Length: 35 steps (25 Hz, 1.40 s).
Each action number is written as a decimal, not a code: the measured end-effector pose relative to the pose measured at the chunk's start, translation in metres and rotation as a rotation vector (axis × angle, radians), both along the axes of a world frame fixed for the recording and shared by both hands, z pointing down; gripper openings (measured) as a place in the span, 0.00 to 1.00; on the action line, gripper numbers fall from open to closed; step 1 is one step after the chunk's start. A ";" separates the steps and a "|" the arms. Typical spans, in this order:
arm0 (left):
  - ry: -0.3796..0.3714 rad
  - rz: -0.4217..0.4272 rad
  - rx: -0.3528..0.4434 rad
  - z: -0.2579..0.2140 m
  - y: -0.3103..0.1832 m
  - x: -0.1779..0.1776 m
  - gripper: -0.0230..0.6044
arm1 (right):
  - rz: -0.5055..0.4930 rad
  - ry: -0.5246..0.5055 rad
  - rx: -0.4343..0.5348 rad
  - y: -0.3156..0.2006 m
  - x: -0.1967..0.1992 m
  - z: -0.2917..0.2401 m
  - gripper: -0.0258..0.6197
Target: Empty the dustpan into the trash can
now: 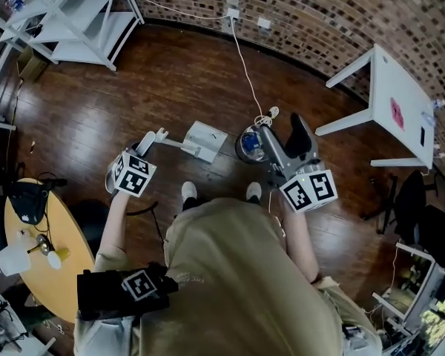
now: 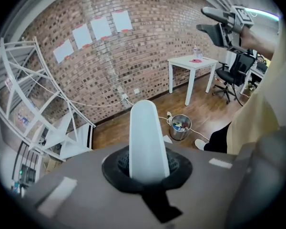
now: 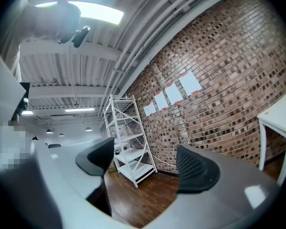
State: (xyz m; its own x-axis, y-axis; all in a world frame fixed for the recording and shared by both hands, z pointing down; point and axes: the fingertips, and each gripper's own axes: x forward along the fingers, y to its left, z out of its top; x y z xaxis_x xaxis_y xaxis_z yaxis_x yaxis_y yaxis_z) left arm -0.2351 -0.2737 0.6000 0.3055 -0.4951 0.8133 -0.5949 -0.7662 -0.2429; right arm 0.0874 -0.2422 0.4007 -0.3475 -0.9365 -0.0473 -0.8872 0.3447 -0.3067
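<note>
**Fingers [image 2: 116, 166] clamp the dustpan handle [image 2: 145, 137], trash can [image 2: 179, 134] close ahead**

Both black fingers of the left gripper [image 2: 147, 170] are closed tight on the handle. It is a smooth white plastic bar, and its rounded tip stands out past the pads. A firm hold on the handle likely lets the person carry and tip the pan without touching its load.

In the head view the dustpan [image 1: 205, 141] shows as a flat white scoop with squared sides. It lies out in front of the person's shoes, over the dark, glossy wooden floor [image 1: 170, 80]. Whether it rests on the boards or hangs above them I cannot tell from overhead.

Just to its right stands the trash can, 1 small round metal pail with a shiny wall. Colourful scraps already lie inside. Its mouth faces up, so the pan should need only a short carry and a tilt over the rim.

The right gripper [image 3: 145, 165] holds nothing. Its 2 fingers [image 3: 196, 168] stand apart, with ribbed black rubber pads on grey shells. They are aimed level at the brick wall [image 3: 219, 80]. It seems kept aside, perhaps free to steady the pail.
</note>
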 end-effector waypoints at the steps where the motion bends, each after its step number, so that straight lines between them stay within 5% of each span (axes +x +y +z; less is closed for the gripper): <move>1: 0.001 0.021 0.008 -0.014 -0.002 0.002 0.06 | 0.008 -0.004 -0.001 0.001 0.005 0.001 0.65; 8: -0.019 0.190 0.042 -0.107 -0.017 0.021 0.07 | -0.009 -0.050 -0.036 0.008 0.015 0.003 0.65; 21: -0.102 0.657 0.156 -0.254 -0.031 0.072 0.07 | 0.064 -0.074 -0.008 0.030 0.046 -0.003 0.65; 27: -0.106 0.770 0.155 -0.268 -0.042 0.119 0.07 | 0.127 -0.099 -0.004 0.047 0.072 0.000 0.65; 35: -0.135 0.919 0.108 -0.230 -0.026 0.203 0.07 | 0.236 -0.147 -0.014 0.068 0.116 0.012 0.64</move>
